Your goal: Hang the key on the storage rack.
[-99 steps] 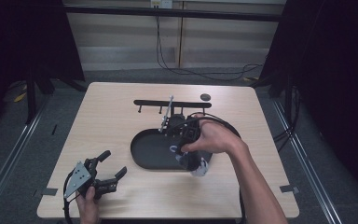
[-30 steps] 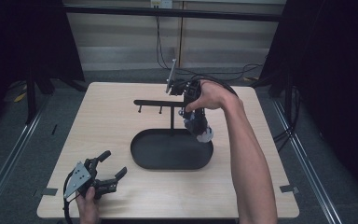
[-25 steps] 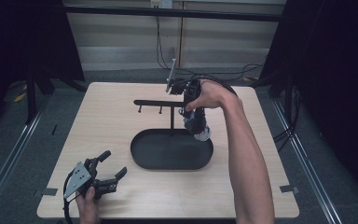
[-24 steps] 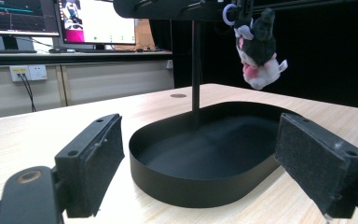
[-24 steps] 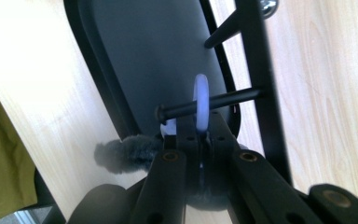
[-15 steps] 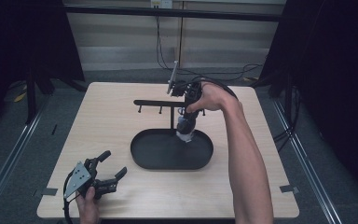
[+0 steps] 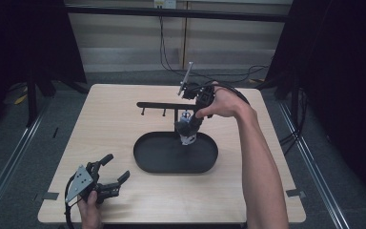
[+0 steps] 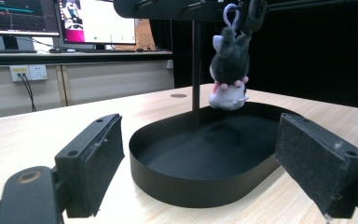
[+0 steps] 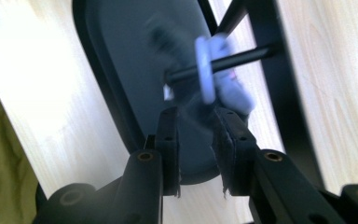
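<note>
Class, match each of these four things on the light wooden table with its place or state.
Things:
1. grey-and-white plush keychain
2. black oval tray
3. left gripper
4. right gripper

States:
a. jaws wide open, near the table's front edge
b. hangs by its ring from a peg
c. lies beneath the black rack
d. jaws just opened, nothing between them

Pairs: 1-b, 2-c, 3-a, 4-d

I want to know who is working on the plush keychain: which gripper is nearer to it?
Right. The right gripper is at the plush keychain hanging from the rack, its jaws just opening. The left gripper rests near the table's front left corner, beyond the tray.
</note>
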